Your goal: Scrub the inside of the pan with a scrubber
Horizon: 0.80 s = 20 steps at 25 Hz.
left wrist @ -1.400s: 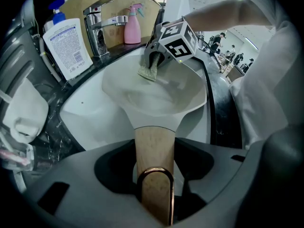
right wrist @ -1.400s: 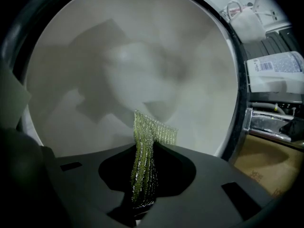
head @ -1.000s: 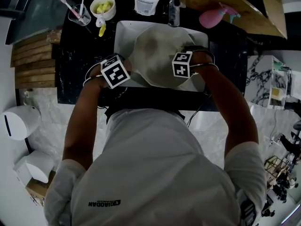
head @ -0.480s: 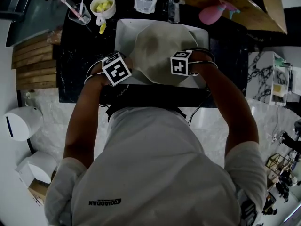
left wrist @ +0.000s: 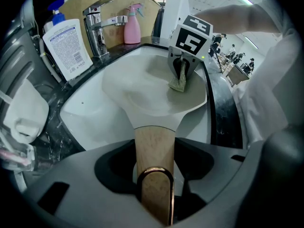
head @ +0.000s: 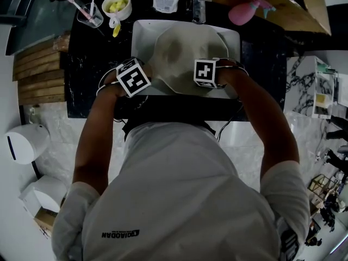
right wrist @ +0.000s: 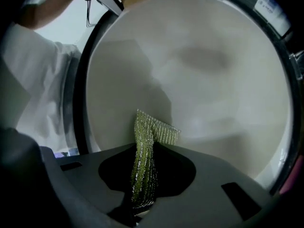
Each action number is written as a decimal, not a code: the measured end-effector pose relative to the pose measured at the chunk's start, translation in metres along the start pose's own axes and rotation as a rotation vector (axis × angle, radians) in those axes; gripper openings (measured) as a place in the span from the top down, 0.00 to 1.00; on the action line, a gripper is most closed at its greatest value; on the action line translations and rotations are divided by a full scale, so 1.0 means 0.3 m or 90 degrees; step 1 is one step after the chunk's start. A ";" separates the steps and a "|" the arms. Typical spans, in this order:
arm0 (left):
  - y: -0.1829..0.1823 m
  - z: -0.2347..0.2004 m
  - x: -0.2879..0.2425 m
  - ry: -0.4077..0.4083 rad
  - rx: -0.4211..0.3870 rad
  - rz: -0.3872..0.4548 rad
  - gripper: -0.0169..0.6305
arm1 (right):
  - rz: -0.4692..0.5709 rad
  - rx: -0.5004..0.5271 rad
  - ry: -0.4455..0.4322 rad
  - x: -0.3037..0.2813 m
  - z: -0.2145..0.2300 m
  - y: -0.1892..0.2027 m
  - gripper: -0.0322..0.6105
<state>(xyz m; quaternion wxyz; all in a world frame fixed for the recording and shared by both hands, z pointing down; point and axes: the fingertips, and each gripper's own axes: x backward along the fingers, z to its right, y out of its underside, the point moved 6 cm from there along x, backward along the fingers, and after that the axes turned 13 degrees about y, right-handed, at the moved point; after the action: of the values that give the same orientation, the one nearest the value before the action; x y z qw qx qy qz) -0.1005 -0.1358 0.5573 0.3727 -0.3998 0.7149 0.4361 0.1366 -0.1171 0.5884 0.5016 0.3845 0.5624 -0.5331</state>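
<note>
Head view puts the person's white shirt [head: 179, 200] nearest, both bare forearms reaching forward over the near edge of the sink [head: 142, 31], which is set in a black counter [head: 92, 64]. At the sink's near left corner the left gripper [left wrist: 154, 172] has its jaws clamped on the pan's wooden handle [left wrist: 154, 144], which runs straight out between them, a metal loop at its near end. At the sink's near right side the right gripper [right wrist: 142, 184] has its jaws pinching a green mesh scrubber [right wrist: 151, 132]; the free end of the scrubber sticks out past the jaws and folds against the pale inside of the pan [head: 182, 53]. From the left gripper view the scrubber hangs down from under the right gripper's marker cube [left wrist: 192, 32] and touches the inner surface close to the pan's right wall. The pan itself lies inside the sink and fills most of the basin, its handle pointing towards the sink's near left corner. Behind the sink stands a chrome faucet [left wrist: 97, 25]. Just left of the faucet, at the sink's far left, is a white bottle with a blue cap [left wrist: 69, 42]; at the sink's far right is a pink spray bottle [left wrist: 131, 25]. Further out to the left of the sink, on the counter, sit a white bowl holding something yellow [head: 118, 5] and a clear cup with toothbrushes [head: 89, 15].
</note>
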 end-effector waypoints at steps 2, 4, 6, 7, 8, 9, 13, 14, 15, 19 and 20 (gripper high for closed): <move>-0.001 0.000 0.000 0.000 -0.001 0.000 0.59 | 0.019 -0.018 -0.030 0.002 -0.019 -0.010 0.81; -0.001 0.002 0.000 0.001 0.000 0.001 0.59 | 0.040 -0.036 -0.056 0.005 -0.031 -0.020 0.81; -0.001 0.001 0.001 -0.001 -0.001 0.002 0.59 | 0.067 -0.059 -0.092 0.012 -0.040 -0.034 0.81; -0.001 0.001 0.000 -0.001 -0.001 0.002 0.59 | 0.083 -0.072 -0.112 0.016 -0.046 -0.041 0.81; -0.001 0.002 0.000 -0.002 -0.001 0.001 0.59 | 0.099 -0.084 -0.132 0.021 -0.053 -0.049 0.81; -0.001 0.003 0.000 -0.001 0.000 0.000 0.59 | 0.114 -0.094 -0.150 0.025 -0.059 -0.057 0.81; -0.004 0.003 0.001 -0.002 -0.001 0.001 0.59 | 0.151 -0.115 -0.192 0.038 -0.075 -0.080 0.81; -0.003 0.003 0.000 -0.002 -0.001 0.001 0.59 | 0.162 -0.121 -0.204 0.042 -0.079 -0.088 0.81; -0.001 0.003 -0.001 -0.002 -0.001 0.000 0.59 | 0.175 -0.128 -0.218 0.047 -0.084 -0.098 0.81; -0.001 0.003 -0.002 -0.001 -0.001 0.001 0.59 | 0.229 -0.157 -0.269 0.064 -0.100 -0.133 0.81; -0.002 0.003 -0.001 -0.001 -0.001 0.001 0.59 | 0.243 -0.166 -0.282 0.069 -0.101 -0.139 0.81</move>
<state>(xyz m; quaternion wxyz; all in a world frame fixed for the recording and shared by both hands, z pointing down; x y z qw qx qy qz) -0.0998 -0.1352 0.5571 0.3725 -0.3995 0.7147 0.4369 0.0875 -0.0950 0.5749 0.7477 0.2905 0.4209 -0.4235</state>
